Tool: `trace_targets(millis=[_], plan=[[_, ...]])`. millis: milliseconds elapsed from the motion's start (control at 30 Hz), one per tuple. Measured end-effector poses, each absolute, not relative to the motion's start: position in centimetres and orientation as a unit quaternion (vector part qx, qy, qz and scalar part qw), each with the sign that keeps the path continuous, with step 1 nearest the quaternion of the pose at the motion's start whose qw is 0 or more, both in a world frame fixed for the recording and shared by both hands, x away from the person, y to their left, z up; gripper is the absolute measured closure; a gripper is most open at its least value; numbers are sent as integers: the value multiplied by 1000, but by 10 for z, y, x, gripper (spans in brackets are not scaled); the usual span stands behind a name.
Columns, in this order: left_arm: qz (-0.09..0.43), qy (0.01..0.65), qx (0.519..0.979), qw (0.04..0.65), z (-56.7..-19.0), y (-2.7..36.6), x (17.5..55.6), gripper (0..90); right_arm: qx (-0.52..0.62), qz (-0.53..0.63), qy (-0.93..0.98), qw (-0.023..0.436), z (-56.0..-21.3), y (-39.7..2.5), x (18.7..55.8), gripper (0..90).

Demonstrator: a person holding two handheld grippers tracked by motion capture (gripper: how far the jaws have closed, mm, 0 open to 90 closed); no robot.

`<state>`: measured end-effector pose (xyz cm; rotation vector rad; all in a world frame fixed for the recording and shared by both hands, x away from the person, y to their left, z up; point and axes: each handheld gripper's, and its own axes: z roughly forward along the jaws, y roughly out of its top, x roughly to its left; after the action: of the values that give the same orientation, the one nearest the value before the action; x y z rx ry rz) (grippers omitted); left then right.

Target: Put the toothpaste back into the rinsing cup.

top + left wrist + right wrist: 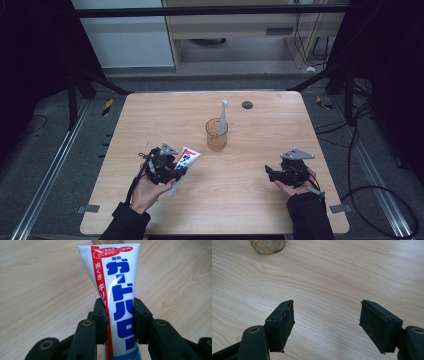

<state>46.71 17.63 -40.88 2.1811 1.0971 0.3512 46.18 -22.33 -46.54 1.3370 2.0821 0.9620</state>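
Observation:
A white toothpaste tube (117,290) with red and blue print sits clamped between the jaws of my left gripper (119,317), its flat crimped end pointing away. In the high view the tube (186,159) sticks out toward the cup from the left gripper (172,170) at the table's front left. An amber see-through cup (217,135) stands mid-table with a white toothbrush (223,116) upright in it. My right gripper (272,173) hovers at the front right, its jaws wide apart with nothing between them (327,325). The cup's base (267,246) shows at the top left of the right gripper view.
A small dark round disc (247,104) lies near the table's far edge. The wooden table (150,115) has bare surface around the cup. Metal frame rails and cables run along the floor on both sides.

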Motion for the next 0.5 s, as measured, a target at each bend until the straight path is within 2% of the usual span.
trace_targets(millis=[500], plan=[[215,437,773,406,-369,179,500,681,490,356,756,249,-465,-226,462,276]])
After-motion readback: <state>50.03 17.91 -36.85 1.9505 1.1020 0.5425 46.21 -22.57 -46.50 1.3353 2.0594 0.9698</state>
